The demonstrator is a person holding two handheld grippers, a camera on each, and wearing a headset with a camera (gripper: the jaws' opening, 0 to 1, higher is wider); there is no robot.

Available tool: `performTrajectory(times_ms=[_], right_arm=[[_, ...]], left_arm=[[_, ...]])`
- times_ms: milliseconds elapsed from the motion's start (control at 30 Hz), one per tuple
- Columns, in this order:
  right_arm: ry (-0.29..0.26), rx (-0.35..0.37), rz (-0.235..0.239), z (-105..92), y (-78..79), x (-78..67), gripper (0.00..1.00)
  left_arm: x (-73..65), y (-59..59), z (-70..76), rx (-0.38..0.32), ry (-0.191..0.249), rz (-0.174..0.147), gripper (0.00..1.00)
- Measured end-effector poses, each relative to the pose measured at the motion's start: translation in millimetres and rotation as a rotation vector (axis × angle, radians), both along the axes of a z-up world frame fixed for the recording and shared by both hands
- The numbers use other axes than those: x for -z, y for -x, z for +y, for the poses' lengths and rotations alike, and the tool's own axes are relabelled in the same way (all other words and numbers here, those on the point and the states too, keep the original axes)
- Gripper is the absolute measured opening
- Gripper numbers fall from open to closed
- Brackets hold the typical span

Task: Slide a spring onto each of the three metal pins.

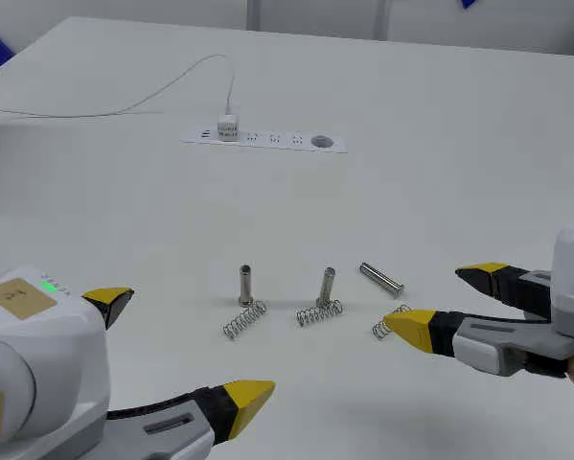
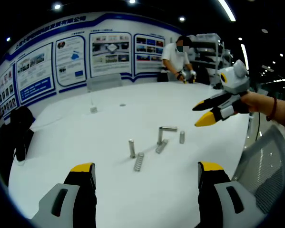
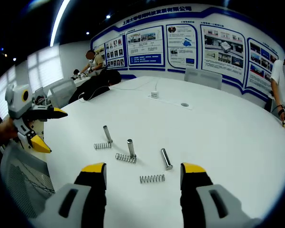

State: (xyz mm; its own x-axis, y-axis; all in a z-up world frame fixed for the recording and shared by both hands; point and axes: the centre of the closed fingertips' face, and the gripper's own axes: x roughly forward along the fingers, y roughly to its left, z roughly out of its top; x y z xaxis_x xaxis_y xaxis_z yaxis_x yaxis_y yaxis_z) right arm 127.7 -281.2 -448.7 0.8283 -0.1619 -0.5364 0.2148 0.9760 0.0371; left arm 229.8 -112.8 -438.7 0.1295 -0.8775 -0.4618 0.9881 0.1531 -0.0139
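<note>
Three coiled wire springs (image 1: 319,312) lie beside smooth cylindrical metal pins (image 1: 328,286) (two upright, one lying), between the left gripper (image 1: 183,345) and right gripper (image 1: 435,297), both with yellow-tipped jaws apart, empty.

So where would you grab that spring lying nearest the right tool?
Probably its middle coils, from above: the spring lies flat. Its length runs jaw to jaw of the open right tool, so I'd turn the tool to pinch its sides.
</note>
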Motion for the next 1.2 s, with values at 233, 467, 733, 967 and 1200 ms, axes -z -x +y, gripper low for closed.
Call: performTrajectory(times_ms=[233, 467, 733, 967, 1200], right_arm=[[0.001, -0.013, 0.007, -10.2, -17.6, 5.5, 0.59], [0.019, -0.041, 0.035, -22.1, -34.2, 14.8, 0.54], [0.014, -0.075, 0.076, -31.7, -51.5, 31.0, 0.43], [-0.005, -0.078, 0.098, -40.2, -62.8, 49.5, 0.33], [0.021, -0.122, 0.106, -43.5, -75.2, 63.9, 0.29]], left_arm=[[1.9, -0.2, -3.3, 0.004, 0.005, 0.008, 0.89], [4.0, 0.1, -6.7, 0.010, 0.010, 0.015, 0.89], [5.0, -0.5, -10.7, 0.019, 0.012, 0.019, 0.88], [7.9, -1.7, -13.5, 0.018, 0.011, 0.025, 0.87], [10.4, -2.3, -18.2, 0.020, 0.014, 0.033, 0.86]])
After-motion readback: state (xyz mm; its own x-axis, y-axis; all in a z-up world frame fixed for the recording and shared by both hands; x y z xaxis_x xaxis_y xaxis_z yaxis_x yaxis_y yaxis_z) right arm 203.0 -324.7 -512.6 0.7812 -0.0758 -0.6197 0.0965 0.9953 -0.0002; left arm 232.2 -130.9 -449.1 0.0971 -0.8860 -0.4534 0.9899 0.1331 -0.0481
